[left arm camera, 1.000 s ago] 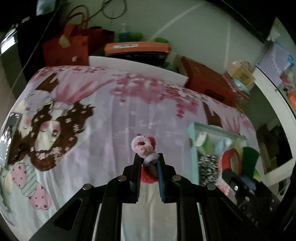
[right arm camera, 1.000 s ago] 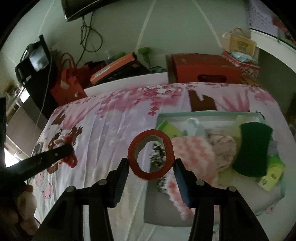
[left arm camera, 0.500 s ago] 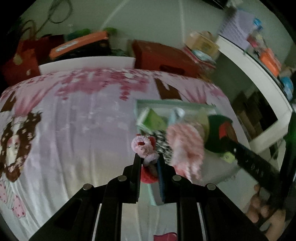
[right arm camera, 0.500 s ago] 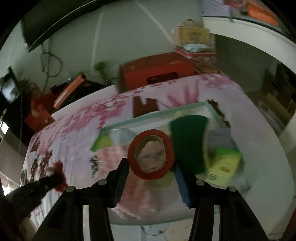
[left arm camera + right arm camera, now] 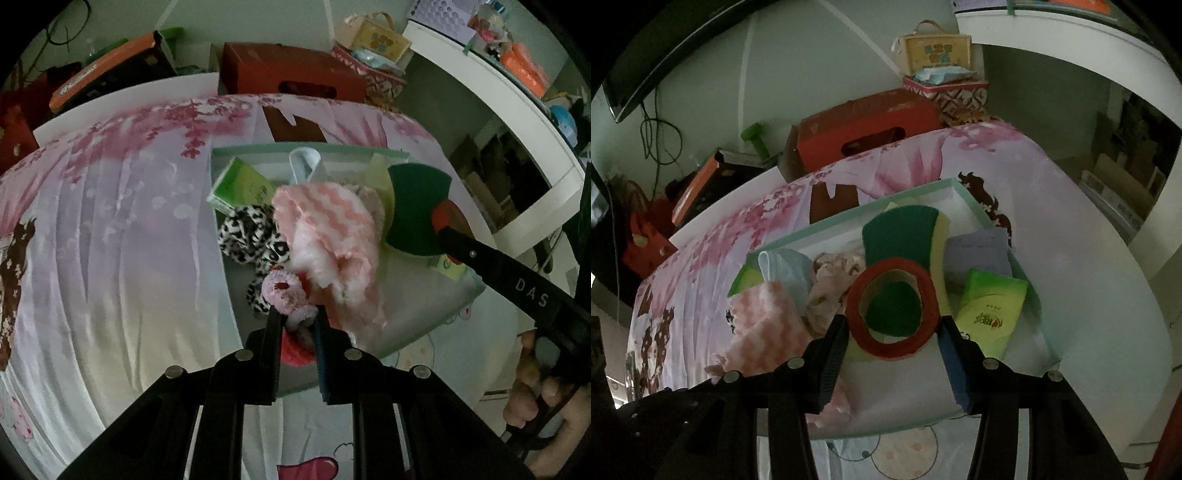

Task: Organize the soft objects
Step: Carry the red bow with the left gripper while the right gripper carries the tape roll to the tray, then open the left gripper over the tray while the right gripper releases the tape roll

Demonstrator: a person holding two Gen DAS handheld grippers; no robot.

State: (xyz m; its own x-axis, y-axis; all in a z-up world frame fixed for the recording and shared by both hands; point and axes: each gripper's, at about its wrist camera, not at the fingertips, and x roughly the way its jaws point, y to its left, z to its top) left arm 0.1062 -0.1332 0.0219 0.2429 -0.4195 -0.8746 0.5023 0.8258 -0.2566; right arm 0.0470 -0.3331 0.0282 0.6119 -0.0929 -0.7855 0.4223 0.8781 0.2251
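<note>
At the lower centre of the left wrist frame, left claw nearly closed, pinching a pink fluffy hair tie, with something red just below between the fingers. Directly beyond it, at frame centre, the mint box on the bed, already crowded with a pink-and-white cloth, a leopard-print piece and a green sponge. In the right wrist frame, lower centre, right claw about half open, clamped on a red tape roll, over the same box.

For a good placing, probably best: lower over a free spot near the box's front edge, not on top of the cloth heap. Open only when low, so nothing rolls out. Keep the two claws apart, one release at a time.
</note>
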